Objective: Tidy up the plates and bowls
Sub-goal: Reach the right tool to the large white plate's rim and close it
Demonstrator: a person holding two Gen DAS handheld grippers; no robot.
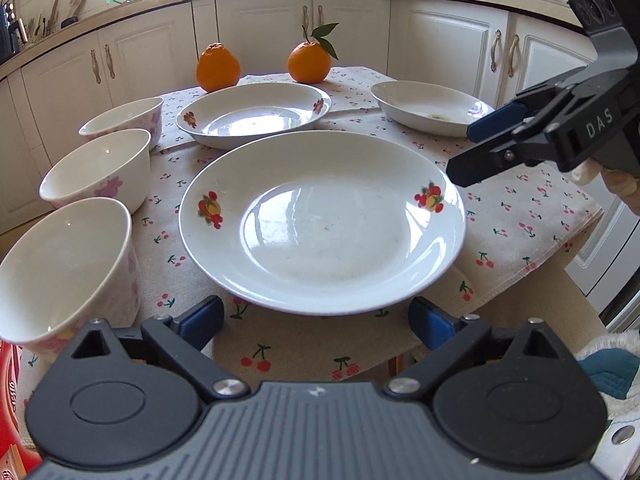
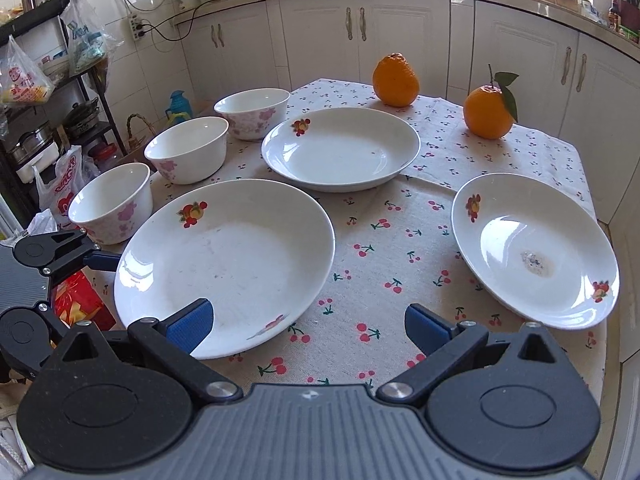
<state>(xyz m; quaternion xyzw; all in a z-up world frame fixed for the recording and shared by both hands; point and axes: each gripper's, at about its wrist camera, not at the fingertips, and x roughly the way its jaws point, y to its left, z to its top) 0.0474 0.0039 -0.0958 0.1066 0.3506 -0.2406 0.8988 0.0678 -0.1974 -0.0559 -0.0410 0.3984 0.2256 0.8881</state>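
Observation:
A large white plate with fruit prints [image 1: 320, 220] [image 2: 224, 264] lies nearest on the cherry-print cloth. My left gripper [image 1: 318, 318] is open, its blue pads on either side of the plate's near rim and not touching it. My right gripper [image 2: 310, 330] [image 1: 472, 148] is open too, empty, with its left pad over that plate's edge. A second plate [image 1: 252, 114] [image 2: 340, 148] sits behind, and a third, stained one [image 1: 428, 108] [image 2: 536, 248] lies to the right. Three white bowls with pink flowers [image 1: 64, 268] [image 1: 96, 172] [image 1: 124, 120] stand in a row on the left.
Two oranges [image 1: 218, 68] [image 1: 309, 62] stand at the far end of the table. The cloth [image 1: 280, 344] hangs over the table's right edge. A red packet [image 2: 76, 300] lies by the near left corner. Kitchen cabinets [image 1: 260, 32] ring the table.

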